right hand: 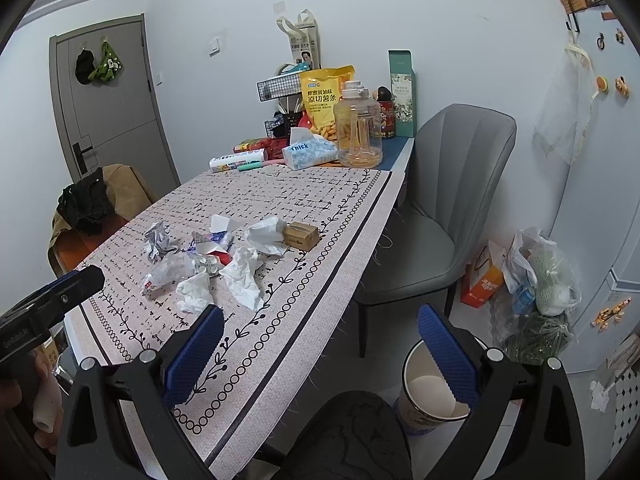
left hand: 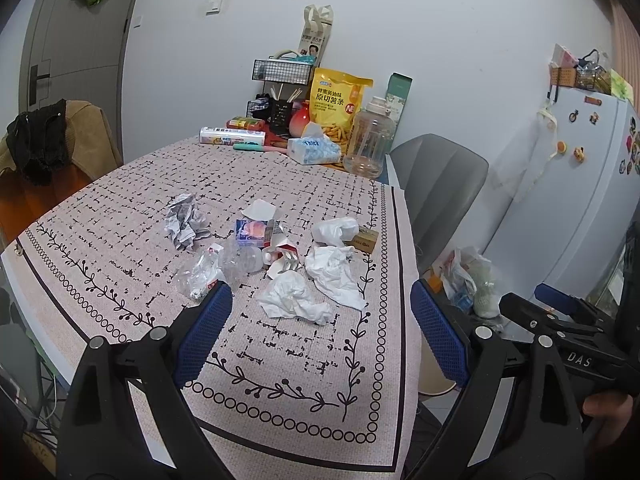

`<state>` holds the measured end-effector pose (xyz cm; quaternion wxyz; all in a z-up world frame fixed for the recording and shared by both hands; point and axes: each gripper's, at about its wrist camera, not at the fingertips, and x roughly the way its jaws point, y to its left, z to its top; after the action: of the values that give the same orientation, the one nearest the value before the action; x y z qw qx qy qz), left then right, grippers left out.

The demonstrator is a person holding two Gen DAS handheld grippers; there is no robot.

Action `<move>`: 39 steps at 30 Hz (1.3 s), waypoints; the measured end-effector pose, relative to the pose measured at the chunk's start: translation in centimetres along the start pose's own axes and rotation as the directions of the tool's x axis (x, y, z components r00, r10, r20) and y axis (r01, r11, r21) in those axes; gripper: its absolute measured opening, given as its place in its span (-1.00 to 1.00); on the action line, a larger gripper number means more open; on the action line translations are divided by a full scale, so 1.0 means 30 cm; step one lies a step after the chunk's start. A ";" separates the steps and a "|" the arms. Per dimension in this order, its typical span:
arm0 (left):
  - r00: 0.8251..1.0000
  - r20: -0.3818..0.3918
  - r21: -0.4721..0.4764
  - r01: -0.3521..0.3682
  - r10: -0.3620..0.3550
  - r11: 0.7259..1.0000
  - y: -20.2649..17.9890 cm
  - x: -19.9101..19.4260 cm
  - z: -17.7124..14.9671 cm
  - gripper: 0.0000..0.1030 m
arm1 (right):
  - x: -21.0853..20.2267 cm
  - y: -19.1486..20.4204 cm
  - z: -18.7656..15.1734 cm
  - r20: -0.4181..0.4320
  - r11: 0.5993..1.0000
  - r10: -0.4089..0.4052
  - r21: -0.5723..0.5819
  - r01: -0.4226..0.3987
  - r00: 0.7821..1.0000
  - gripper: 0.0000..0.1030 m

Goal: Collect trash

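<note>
Trash lies in a heap on the patterned tablecloth (left hand: 280,364): two crumpled tissues (left hand: 296,298) (left hand: 334,276), a white wad (left hand: 334,230), crumpled newsprint (left hand: 184,220), a crushed clear bottle (left hand: 240,260), a torn carton (left hand: 256,232) and a small brown box (left hand: 364,238). My left gripper (left hand: 320,286) hangs open just short of the nearest tissue, holding nothing. My right gripper (right hand: 320,312) is open over the table's right edge, the tissues (right hand: 196,292) ahead to its left. A white bin (right hand: 412,360) stands on the floor under its right finger.
Behind the trash stand a snack bag (right hand: 324,96), a clear jug (right hand: 358,128) and a tissue pack (right hand: 308,152). A grey chair (right hand: 440,200) is right of the table, with bags (right hand: 536,280) on the floor beyond. A clothes-draped chair (left hand: 52,144) stands at the left.
</note>
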<state>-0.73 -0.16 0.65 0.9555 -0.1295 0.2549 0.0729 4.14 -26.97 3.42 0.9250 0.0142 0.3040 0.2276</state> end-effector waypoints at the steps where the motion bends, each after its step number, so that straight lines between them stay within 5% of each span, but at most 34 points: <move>1: 1.000 0.001 0.000 0.000 0.000 1.000 0.000 0.000 0.000 0.74 | 0.000 0.001 0.001 0.000 1.000 -0.001 -0.002 0.001 1.000 0.85; 23: 0.998 -0.056 -0.050 -0.015 0.012 0.999 0.104 0.104 -0.005 0.74 | 0.086 0.024 0.020 -0.027 0.998 0.052 -0.041 -0.053 0.998 0.84; 39: 0.972 -0.199 -0.117 -0.150 0.125 0.982 0.333 0.347 0.016 0.55 | 0.348 0.096 0.062 -0.188 0.975 0.214 -0.016 -0.221 0.959 0.33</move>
<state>6.39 10.29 -6.32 0.9087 -0.1802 0.3485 0.1430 11.43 -19.68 -0.39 0.8623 0.0093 0.3809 0.3336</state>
